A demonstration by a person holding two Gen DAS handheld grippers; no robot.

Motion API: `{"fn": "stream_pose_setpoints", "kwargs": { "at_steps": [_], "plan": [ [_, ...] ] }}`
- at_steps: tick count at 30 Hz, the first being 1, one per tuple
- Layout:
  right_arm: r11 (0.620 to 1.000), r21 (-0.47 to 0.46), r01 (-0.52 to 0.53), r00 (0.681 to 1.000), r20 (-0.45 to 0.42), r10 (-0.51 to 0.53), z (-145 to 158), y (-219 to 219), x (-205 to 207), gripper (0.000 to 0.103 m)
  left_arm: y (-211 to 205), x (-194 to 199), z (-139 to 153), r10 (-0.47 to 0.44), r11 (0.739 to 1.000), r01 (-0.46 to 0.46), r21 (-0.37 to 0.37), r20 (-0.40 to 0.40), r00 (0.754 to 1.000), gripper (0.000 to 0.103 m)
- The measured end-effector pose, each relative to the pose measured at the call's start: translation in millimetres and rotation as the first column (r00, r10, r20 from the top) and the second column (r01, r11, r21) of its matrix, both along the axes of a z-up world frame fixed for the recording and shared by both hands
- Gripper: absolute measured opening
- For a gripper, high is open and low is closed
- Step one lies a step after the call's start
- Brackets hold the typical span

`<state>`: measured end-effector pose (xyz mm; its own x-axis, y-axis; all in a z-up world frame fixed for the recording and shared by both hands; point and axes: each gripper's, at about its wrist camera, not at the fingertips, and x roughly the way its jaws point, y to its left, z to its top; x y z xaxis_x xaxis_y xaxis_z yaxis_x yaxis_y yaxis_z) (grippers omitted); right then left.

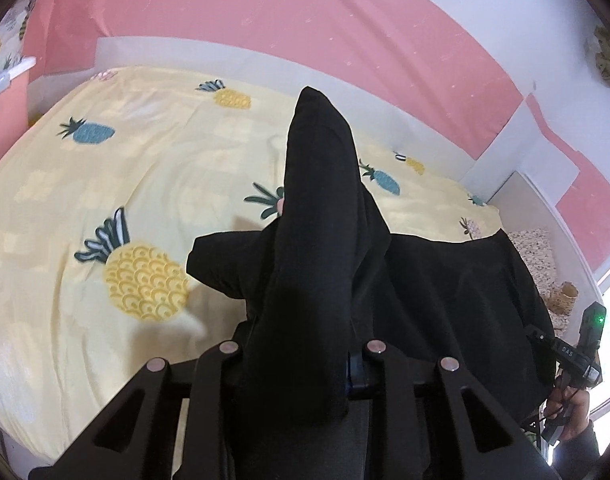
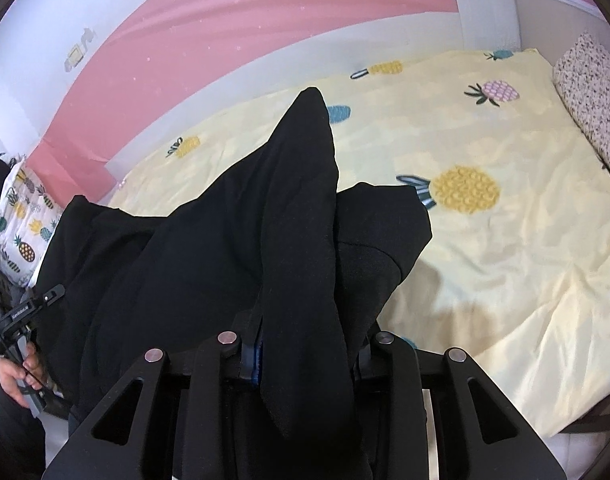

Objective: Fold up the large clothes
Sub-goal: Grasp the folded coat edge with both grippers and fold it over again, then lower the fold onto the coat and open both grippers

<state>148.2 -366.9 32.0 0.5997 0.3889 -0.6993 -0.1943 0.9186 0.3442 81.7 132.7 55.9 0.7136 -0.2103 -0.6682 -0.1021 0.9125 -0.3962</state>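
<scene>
A large black garment (image 1: 321, 208) hangs lifted above the bed, and its lower part still rests on the sheet. My left gripper (image 1: 301, 360) is shut on a bunched fold of it, and the cloth covers the fingertips. In the right wrist view the same black garment (image 2: 297, 184) rises in a peak from my right gripper (image 2: 305, 344), which is shut on another fold. The cloth spans between the two grippers. A blue pad edge shows beside the cloth in each view.
The bed carries a pale yellow pineapple-print sheet (image 1: 105, 184) (image 2: 485, 260). A speckled pillow (image 2: 593, 100) lies along its far right edge, and a white pineapple quilt (image 2: 21, 216) is at the left. A hand (image 1: 573, 412) grips the other tool's handle. Pink and white walls stand behind.
</scene>
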Motion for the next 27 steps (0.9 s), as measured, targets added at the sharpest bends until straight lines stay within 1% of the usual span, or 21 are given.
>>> {"fn": "stream_pose_setpoints", "kwargs": {
  "at_steps": [7,11,15,18,23,27],
  "plan": [
    [1.0,-0.015,0.024,0.999,0.039,-0.024,16,-7,15,0.031,-26,28,19,-0.045,0.999,0.045,0.018,0.032,0.998,0.027],
    [0.999,-0.026,0.04,0.997,0.065,-0.038,29,-18,37,0.031,-40,52,30,-0.065,0.998,0.064,0.01,0.048,0.997,0.027],
    [0.997,-0.041,0.063,0.994,0.095,-0.059,41,-32,63,0.031,-58,87,40,-0.084,0.996,0.084,0.011,0.068,0.994,0.027],
    [0.995,-0.05,0.085,0.991,0.106,-0.079,44,-43,86,0.031,-74,115,45,-0.108,0.994,0.107,0.015,0.082,0.991,0.027],
    [0.99,-0.06,0.125,0.986,0.119,-0.117,42,-67,128,0.031,-105,166,45,-0.143,0.99,0.142,0.015,0.102,0.985,0.027],
    [0.984,-0.062,0.167,0.98,0.121,-0.158,33,-89,165,0.031,-128,208,38,-0.166,0.986,0.164,0.019,0.111,0.98,0.027]
  ]
}}
